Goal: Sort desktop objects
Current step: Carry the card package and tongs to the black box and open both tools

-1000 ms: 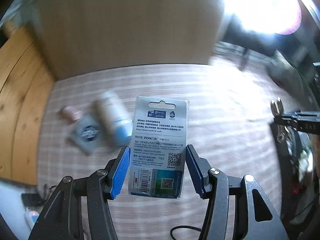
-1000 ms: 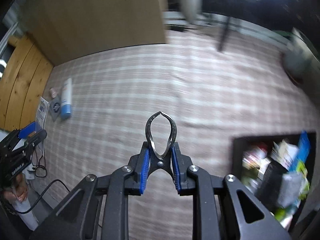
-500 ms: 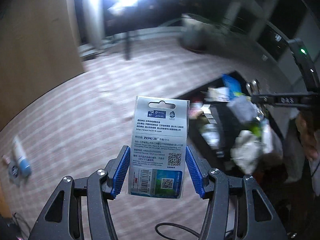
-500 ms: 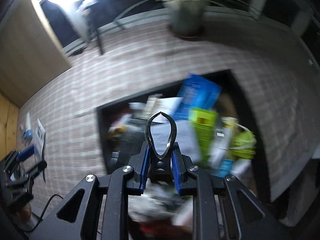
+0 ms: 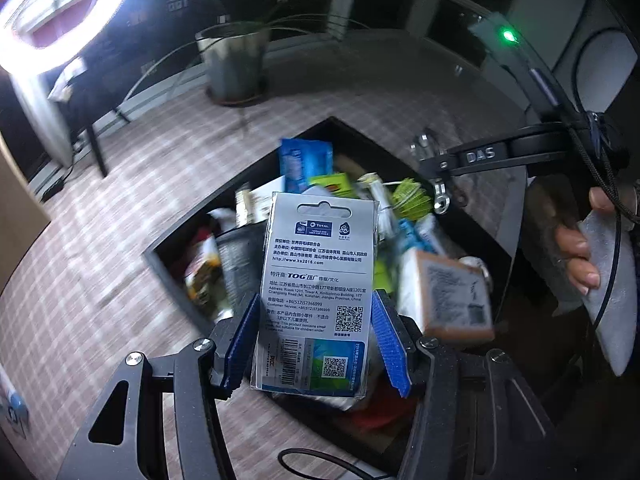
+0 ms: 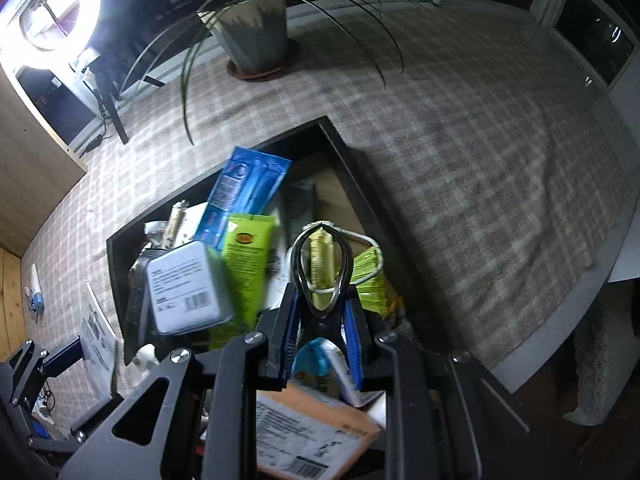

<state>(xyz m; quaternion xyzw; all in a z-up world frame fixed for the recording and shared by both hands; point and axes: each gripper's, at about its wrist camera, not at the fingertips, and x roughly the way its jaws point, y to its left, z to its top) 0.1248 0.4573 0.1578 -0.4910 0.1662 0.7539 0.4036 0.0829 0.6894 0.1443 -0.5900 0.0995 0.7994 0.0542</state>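
My left gripper [image 5: 316, 336] is shut on a silver hang-card package [image 5: 316, 288] with printed text and QR codes, held upright above the near edge of a black bin [image 5: 188, 216]. My right gripper [image 6: 322, 312] is shut on a black metal clip tool [image 6: 322, 276] with two curved arms, held above the same bin [image 6: 344, 148]. The bin is full of packets: a blue pouch [image 6: 244, 196], a green tube [image 6: 244, 264], a white box [image 6: 184, 284] and a tan labelled box [image 6: 308, 436]. The left gripper and its package [image 6: 94, 336] show at the left of the right wrist view.
The bin stands on a checked cloth [image 6: 460, 128]. A potted plant [image 6: 252, 32] stands behind the bin. A ring light [image 5: 56, 12] glares at the back left. A tube and small items [image 6: 36, 292] lie at the far left. The table edge [image 6: 580, 308] runs at the right.
Both grippers have swung right from the open cloth to above the black bin, each keeping its hold. The tube and small items have slid out to the far left.
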